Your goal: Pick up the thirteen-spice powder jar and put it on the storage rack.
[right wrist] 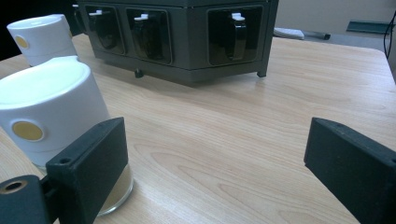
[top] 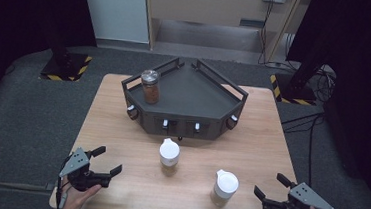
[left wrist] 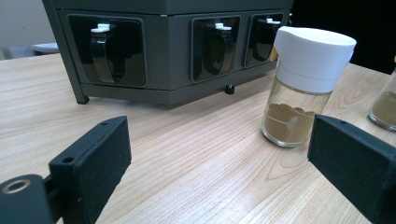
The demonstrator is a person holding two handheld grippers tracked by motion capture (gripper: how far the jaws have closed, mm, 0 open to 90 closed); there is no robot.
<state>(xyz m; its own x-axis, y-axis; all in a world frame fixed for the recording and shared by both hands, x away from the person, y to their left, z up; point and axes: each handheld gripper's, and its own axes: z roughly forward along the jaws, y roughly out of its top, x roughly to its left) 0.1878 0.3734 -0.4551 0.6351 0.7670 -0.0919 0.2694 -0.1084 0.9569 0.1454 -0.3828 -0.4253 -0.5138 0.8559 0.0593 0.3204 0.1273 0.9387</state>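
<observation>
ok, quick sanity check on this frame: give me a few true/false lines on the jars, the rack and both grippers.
1. Both grippers, left gripper and right gripper, are open and hold nothing. True.
2. Three white-capped jars stand on the table. False: two, the middle jar and the right jar.
3. The brown-lidded jar stands on the dark rack. True.
4. The two white-capped jars touch each other. False: bare table lies between them.
5. The middle jar lies on its side. False: it stands upright.

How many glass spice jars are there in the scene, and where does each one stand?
3. A brown-lidded glass jar stands on the dark grey rack; two white-capped glass jars stand on the wooden table, one mid-table, one nearer the right gripper.
</observation>
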